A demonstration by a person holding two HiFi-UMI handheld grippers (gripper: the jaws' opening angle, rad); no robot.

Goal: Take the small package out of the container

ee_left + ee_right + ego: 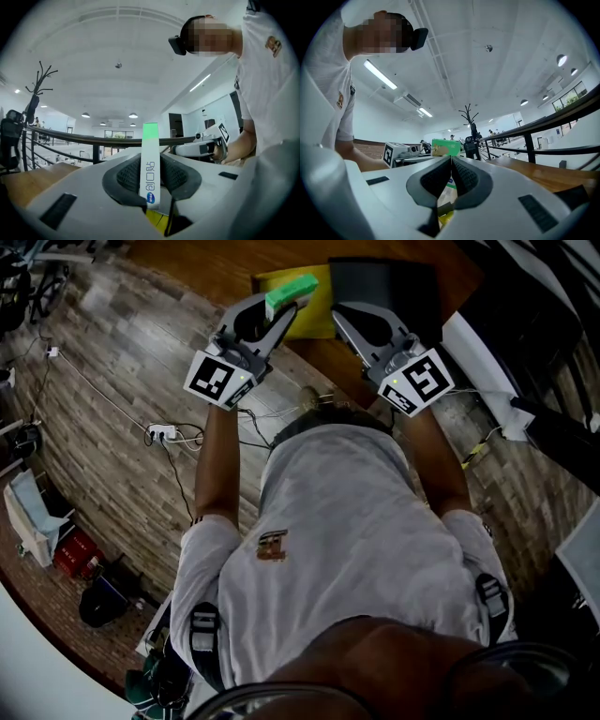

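A: Where was the small package [292, 292] seen, and how was it held?

B: It was clamped edge-on between the jaws of the left gripper [277, 317], held up over the yellow container [317, 317]. Just to the right, the jaws of the right gripper [451, 161] were pressed together on nothing.

A: How was it judged to handle?

B: It was reckoned a light, thin, stiff carton, rather slick and easily dented. It was gripped across its flat faces near one end, which was thought sound.

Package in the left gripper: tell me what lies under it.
Under the package, clamped in the left gripper, lies a yellow container. The gripper covers part of it; its contents cannot be seen.
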